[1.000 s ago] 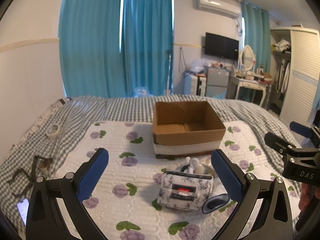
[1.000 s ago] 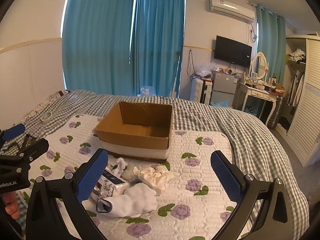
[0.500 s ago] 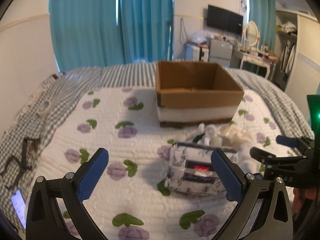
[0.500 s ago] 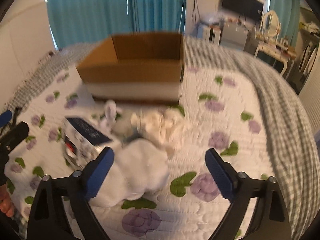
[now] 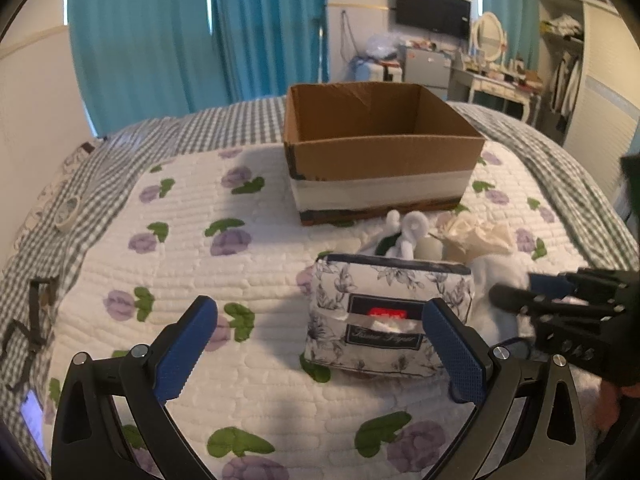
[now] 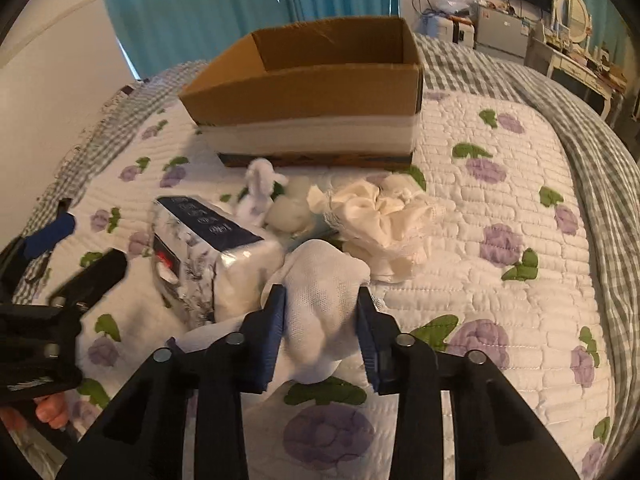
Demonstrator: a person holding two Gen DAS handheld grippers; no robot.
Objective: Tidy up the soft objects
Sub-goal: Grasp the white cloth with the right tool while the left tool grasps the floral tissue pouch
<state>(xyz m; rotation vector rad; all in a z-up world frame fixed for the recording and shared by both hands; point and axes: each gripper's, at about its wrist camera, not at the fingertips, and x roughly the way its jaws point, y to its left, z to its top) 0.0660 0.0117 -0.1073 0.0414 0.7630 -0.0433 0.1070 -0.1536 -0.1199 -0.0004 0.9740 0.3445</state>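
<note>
An open cardboard box (image 5: pixel 380 148) (image 6: pixel 316 88) stands on the quilted bed. In front of it lies a pile of soft things: a floral tissue pack (image 5: pixel 384 316) (image 6: pixel 200 248), a cream cloth (image 6: pixel 380 212) (image 5: pixel 476 232), a small white plush (image 6: pixel 260 192) (image 5: pixel 408 232) and a white sock (image 6: pixel 320 308). My right gripper (image 6: pixel 322 320) is shut on the white sock, which lies on the quilt beside the pack. My left gripper (image 5: pixel 320 344) is open and empty, just in front of the tissue pack. The right gripper also shows in the left wrist view (image 5: pixel 532 296).
A tape roll (image 5: pixel 68 212) and dark straps (image 5: pixel 32 320) lie on the checked blanket at the left. A phone (image 5: pixel 34 420) lies at the near left. A dresser (image 5: pixel 496 88), fridge and wardrobe stand beyond the bed on the right.
My right gripper has moved down and forward onto the white sock and shut on it. My left gripper has moved closer to the tissue pack and stays open.
</note>
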